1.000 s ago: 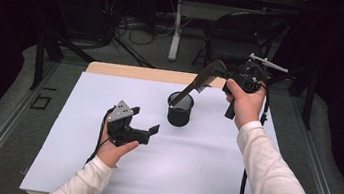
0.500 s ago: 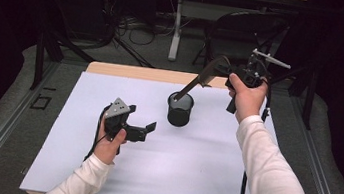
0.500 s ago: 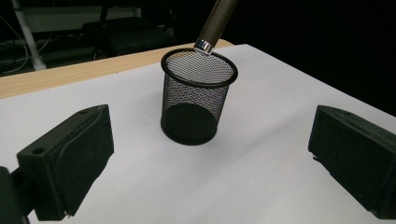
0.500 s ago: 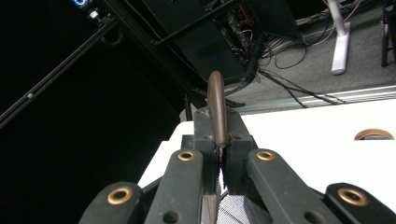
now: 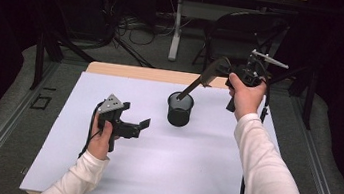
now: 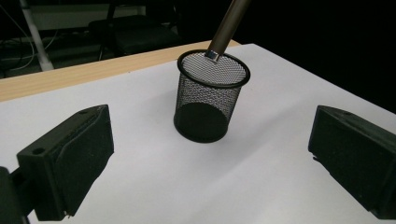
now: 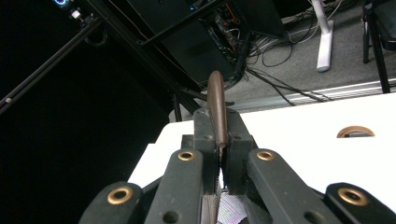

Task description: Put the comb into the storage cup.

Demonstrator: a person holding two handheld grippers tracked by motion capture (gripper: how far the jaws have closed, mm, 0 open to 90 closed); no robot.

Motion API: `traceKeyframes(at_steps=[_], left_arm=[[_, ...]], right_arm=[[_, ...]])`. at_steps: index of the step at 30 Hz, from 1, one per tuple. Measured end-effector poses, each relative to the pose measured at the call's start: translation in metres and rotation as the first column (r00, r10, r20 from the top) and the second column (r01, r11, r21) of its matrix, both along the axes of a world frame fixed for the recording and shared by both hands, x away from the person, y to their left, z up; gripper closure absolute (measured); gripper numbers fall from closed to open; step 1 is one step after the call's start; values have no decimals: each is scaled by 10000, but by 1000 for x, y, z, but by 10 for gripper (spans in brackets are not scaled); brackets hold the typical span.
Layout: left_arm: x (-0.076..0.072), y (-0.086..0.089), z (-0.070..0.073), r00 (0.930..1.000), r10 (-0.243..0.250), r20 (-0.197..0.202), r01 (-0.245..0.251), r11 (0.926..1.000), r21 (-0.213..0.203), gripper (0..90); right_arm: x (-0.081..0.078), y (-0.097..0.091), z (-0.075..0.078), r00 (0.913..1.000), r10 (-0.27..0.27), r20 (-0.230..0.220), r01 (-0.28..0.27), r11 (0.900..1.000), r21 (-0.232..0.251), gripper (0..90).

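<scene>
My right tongs [image 5: 220, 69], up in the upper right of the high view, are clamped tight on a long, slim dark-brown handled utensil [image 5: 197, 84]; in the right gripper view its rounded brown end [image 7: 216, 107] stands up between the two closed black jaws. The utensil slants down to the left, and its lower end sits inside the rim of the black wire-mesh cup [image 5: 179, 109], which stands upright near the middle of the frame. In the left gripper view the utensil [image 6: 227, 27] enters the cup [image 6: 211, 96] at its far rim.

My left tongs [image 5: 137, 126], at centre left, are spread wide with nothing between them, held just over the sheet and pointing toward the cup, a little apart from it.

The cup stands on a pale white sheet [image 5: 149, 175] that covers nearly the whole table; a strip of light wooden tabletop [image 5: 133, 71] shows along its far edge. Beyond lies grey carpet [image 5: 141, 47] with trailing cables, a white table leg [image 5: 175, 32] and a dark chair [image 5: 248, 36], the rest of the room being dark.
</scene>
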State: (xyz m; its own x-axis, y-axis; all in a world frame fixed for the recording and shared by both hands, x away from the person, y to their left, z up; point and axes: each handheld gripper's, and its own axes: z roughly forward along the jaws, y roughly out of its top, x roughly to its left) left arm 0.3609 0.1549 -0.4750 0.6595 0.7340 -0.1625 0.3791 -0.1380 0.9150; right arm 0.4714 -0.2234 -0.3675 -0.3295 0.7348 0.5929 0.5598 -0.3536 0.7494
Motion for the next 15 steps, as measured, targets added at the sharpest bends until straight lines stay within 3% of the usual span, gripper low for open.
traceKeyframes(at_steps=[15], left_arm=[[2, 9, 3, 9999, 103, -7, -103, 9999, -69, 5]], right_arm=[[6, 9, -11, 9997, 79, -212, -86, 9994, -334, 870]])
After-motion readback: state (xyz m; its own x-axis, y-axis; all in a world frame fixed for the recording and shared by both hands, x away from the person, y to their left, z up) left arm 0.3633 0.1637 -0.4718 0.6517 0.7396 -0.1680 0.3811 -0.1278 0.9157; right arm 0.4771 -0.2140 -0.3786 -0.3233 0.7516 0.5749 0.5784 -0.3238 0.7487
